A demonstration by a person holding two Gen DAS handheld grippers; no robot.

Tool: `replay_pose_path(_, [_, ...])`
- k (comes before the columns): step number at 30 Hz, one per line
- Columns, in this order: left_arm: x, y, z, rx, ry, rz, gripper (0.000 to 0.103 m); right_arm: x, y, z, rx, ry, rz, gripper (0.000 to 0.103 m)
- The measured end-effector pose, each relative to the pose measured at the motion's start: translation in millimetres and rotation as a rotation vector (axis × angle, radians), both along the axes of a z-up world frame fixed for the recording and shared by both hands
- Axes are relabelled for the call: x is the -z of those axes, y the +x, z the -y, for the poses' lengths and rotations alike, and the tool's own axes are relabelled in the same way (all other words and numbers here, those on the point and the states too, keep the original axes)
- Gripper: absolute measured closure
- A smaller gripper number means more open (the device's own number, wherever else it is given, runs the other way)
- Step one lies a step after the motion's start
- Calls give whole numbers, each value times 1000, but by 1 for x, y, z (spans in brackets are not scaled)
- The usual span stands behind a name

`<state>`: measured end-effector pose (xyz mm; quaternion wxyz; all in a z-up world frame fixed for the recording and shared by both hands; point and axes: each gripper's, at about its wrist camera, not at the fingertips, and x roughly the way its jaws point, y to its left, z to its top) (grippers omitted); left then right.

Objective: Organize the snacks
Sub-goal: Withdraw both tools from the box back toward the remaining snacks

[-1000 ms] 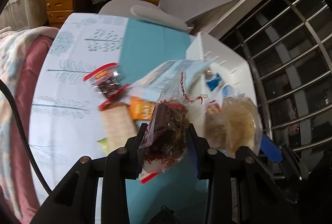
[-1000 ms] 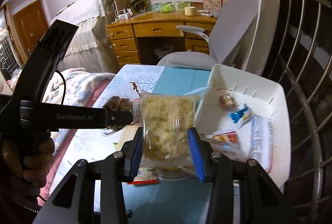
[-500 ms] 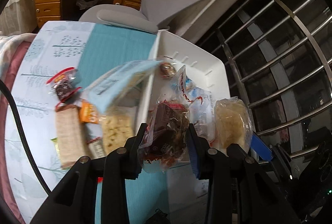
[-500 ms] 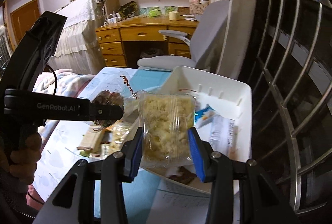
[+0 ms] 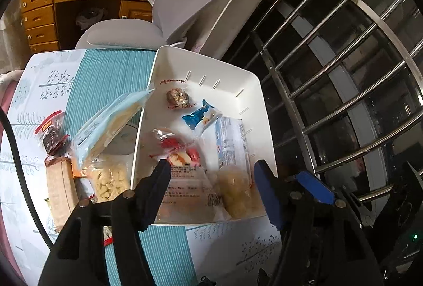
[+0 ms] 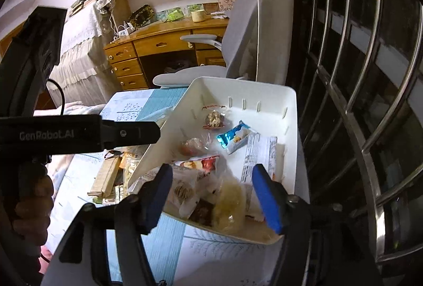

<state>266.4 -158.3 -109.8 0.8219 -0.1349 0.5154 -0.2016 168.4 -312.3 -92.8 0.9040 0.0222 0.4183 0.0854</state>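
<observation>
Blue-padded jaws of the left hand-held gripper (image 5: pixel 211 175) and the right hand-held gripper (image 6: pixel 211 180) are seen opening, nothing pressed between them. Below them, a pale yellow snack bag (image 6: pixel 228 204) and a dark snack packet (image 6: pixel 202 212) lie in the white bin (image 6: pixel 289 106). Further snacks (image 5: pixel 105 127) are left beside it on the table (image 5: pixel 105 74).

Dark-red snack packet (image 5: pixel 51 131) blurred, cracker pack (image 6: pixel 105 175) partly hidden

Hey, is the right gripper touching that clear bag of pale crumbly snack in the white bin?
Apart. The right wrist view shows the right gripper opening, both blue pads clear of the pale snack bag, which lies in the white bin.
</observation>
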Motion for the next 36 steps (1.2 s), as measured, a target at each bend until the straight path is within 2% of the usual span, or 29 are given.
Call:
replay_pose_path(5, [4,-2,-14,-30,14,-32,29,7,2,-2,17,36,-52,38])
replay_pose_path(21, [19,-33,-105,-112,41,-106,29,30,1,-49,68,171,-203,38])
replay_pose_path(30, [22,-44,-173,-89,59,-143,28,41,-10,-92,216,249,-242,38])
replay_pose_path(36, [24,-48,-226,-28,101,-156,24,51,-20,-125,330,228,-240,38])
